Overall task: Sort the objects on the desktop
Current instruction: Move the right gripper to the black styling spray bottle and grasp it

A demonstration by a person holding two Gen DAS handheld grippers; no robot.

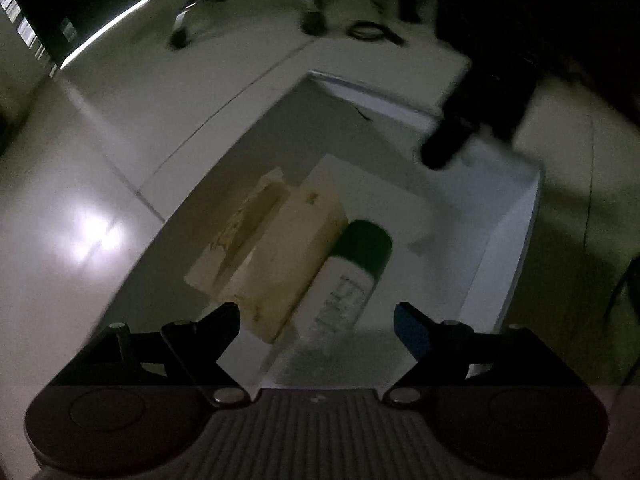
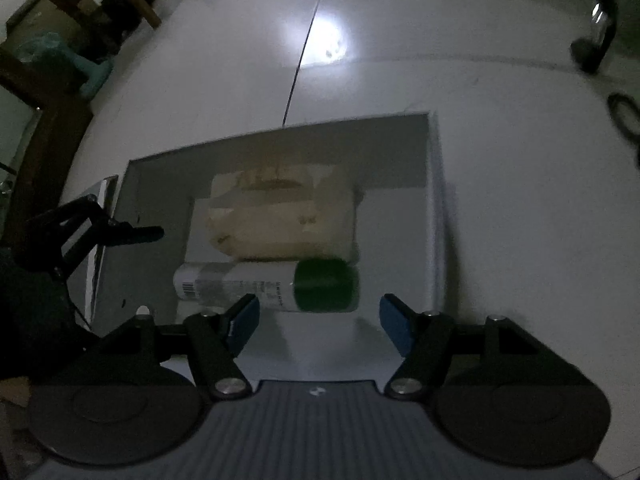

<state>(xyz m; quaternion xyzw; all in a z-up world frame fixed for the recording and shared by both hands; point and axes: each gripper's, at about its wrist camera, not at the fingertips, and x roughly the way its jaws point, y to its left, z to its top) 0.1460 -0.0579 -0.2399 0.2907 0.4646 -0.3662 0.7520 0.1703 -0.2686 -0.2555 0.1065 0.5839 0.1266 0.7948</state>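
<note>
- Both pairs of fingers stand spread apart with nothing between them: the left gripper (image 1: 316, 322) hangs over the near end of the white box (image 1: 516, 216), and the right gripper (image 2: 318, 320) hangs over the box's long side, just above the bottle.
- The task's things already lie inside the box: a white bottle with a green cap (image 2: 276, 286) on its side, touching a tan tissue box (image 2: 284, 220), both resting on a flat white sheet (image 1: 384, 196). Whether more sorting is due, or this is the sorted result, I can't tell from here.
- The bottle is round and lies flat, so to my eye any nudge from a fingertip could roll it away from the tissue box and across the sheet.
- The room is dim and both views are smeared, which suggests quick motion; a misjudged reach here could clip the thin box wall and shove or tip the whole box on the glossy floor (image 2: 400, 80).
- The two grippers share one small box. The left one shows in the right wrist view at the box's left edge (image 2: 132, 234), near the bottle's base, so a reach from both at once risks a collision.
- The tissue box looks soft and its top is torn open; a hard pinch would likely crush it.
</note>
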